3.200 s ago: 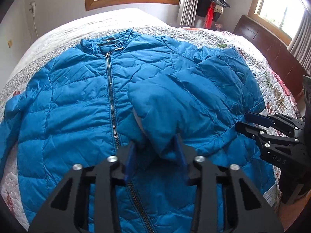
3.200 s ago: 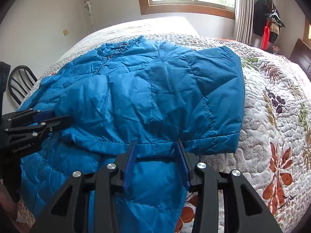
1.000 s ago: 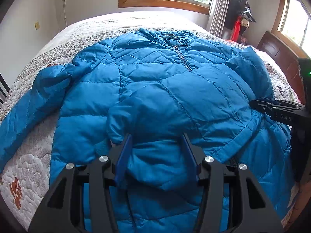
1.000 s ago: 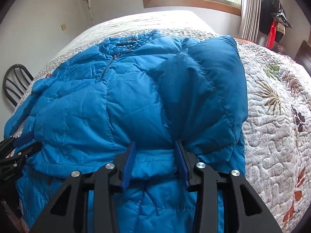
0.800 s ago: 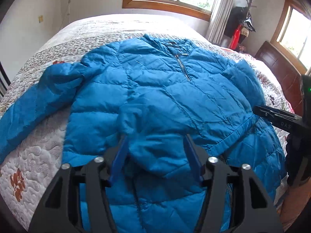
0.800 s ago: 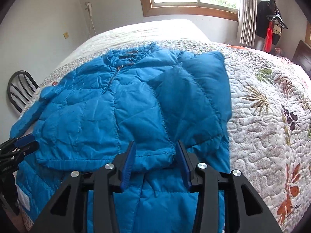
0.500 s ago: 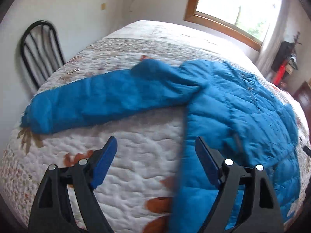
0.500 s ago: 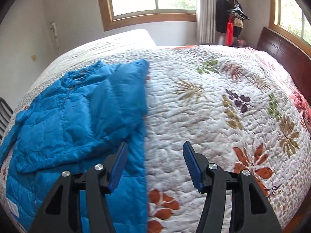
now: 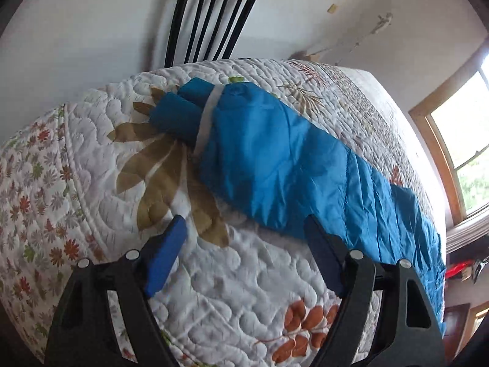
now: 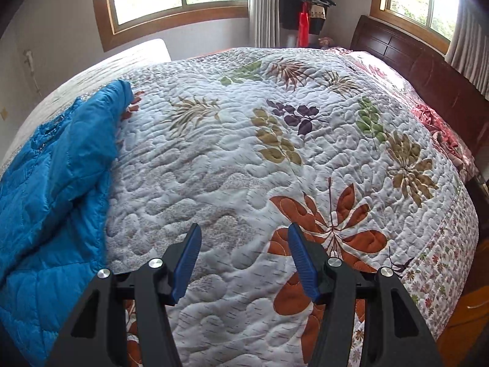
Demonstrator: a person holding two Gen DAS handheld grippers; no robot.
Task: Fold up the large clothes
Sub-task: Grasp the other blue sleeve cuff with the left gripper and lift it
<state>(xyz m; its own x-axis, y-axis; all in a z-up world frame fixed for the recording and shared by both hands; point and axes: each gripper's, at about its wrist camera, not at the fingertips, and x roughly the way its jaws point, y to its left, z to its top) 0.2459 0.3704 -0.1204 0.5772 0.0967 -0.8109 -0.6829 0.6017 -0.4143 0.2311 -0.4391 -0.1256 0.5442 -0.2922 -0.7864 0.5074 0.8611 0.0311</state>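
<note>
Both tongs hang released over the bed (image 10: 244, 159): left tongs (image 9: 244, 238), just opened, empty beside the blue jacket's (image 9: 290, 165) sleeve; right tongs (image 10: 243, 257), also just opened, further off.

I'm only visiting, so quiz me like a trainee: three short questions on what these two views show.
1. True or false: the left tool grips the blue jacket's sleeve.
2. What stands behind the bed, beyond the sleeve's cuff?
3. In the right tool's view, the jacket lies: A left, B right, C between the fingers?

Key: 1 false, its fingers are apart over the quilt; 2 a black chair; 3 A.
</note>
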